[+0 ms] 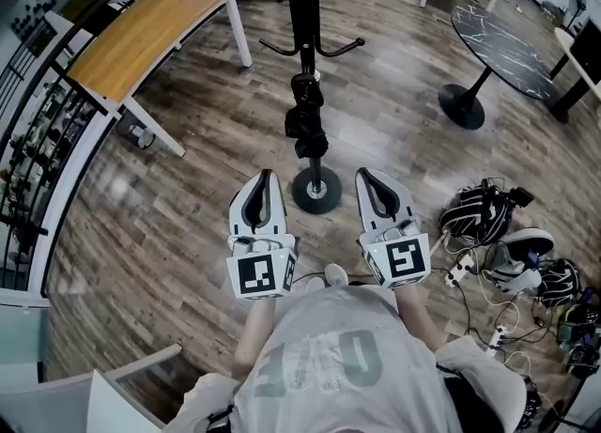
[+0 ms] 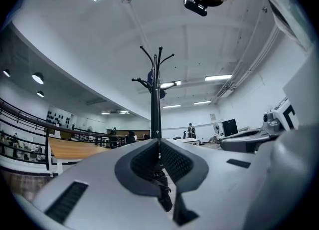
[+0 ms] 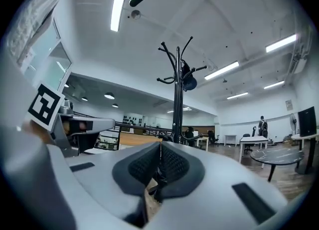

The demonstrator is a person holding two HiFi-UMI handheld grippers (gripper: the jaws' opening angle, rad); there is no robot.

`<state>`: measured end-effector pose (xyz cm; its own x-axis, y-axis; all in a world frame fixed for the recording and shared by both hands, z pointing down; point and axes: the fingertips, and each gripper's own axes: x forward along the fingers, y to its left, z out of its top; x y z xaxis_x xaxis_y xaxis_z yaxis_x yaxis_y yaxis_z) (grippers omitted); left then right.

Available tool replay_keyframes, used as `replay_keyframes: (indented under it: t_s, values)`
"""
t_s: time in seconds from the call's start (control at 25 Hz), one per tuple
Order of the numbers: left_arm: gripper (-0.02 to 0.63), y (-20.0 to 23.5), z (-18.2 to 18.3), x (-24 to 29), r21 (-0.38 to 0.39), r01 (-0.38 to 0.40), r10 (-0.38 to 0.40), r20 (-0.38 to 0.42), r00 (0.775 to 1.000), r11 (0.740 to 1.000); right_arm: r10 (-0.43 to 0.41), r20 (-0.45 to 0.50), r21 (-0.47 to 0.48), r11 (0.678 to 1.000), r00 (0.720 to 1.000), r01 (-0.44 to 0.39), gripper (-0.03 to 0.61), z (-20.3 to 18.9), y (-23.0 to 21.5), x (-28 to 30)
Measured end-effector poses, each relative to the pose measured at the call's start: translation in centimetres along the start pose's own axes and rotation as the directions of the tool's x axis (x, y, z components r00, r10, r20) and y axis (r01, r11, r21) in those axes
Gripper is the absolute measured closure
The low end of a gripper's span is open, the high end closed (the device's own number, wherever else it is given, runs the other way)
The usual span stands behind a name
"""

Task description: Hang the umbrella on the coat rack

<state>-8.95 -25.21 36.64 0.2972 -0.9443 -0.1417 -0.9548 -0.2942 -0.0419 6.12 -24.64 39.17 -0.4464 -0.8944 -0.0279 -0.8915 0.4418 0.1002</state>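
One umbrella, one rack, two grippers.
I see the crumpled black umbrella (image 1: 305, 119) hanging against the slim coat rack (image 1: 303, 8) pole, above its round base. My left gripper (image 1: 267, 177) and right gripper (image 1: 367, 176) are both clenched and empty.

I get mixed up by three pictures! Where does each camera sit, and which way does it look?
Head view: on the person's head, looking steeply down at the coat rack and floor; shows left hand-held gripper, right hand-held gripper, shirt.
Left gripper view: rides the left one, looking forward along its shut jaws at the rack; the right one shows at right.
Right gripper view: rides the right one, facing likewise; the left one shows at left.
Shared: all three see the coat rack.
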Motion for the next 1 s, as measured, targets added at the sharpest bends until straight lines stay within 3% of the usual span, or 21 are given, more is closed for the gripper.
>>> replay_keyframes:
  t_s: [0.32,1.0]
  values:
    - [0.583,-0.8,-0.2,-0.2,-0.006,0.036,-0.036,0.007,0.999,0.999,-0.022,-0.051,0.055,0.998,0.998,0.024,0.548,-1.9,0.8,-1.4]
    - [0.583,-0.9,0.3,-0.5,-0.015,0.046,-0.046,0.015,0.999,0.999,-0.049,-0.066,0.044,0.998,0.997,0.052,0.548,-1.5,0.2,-2.2]
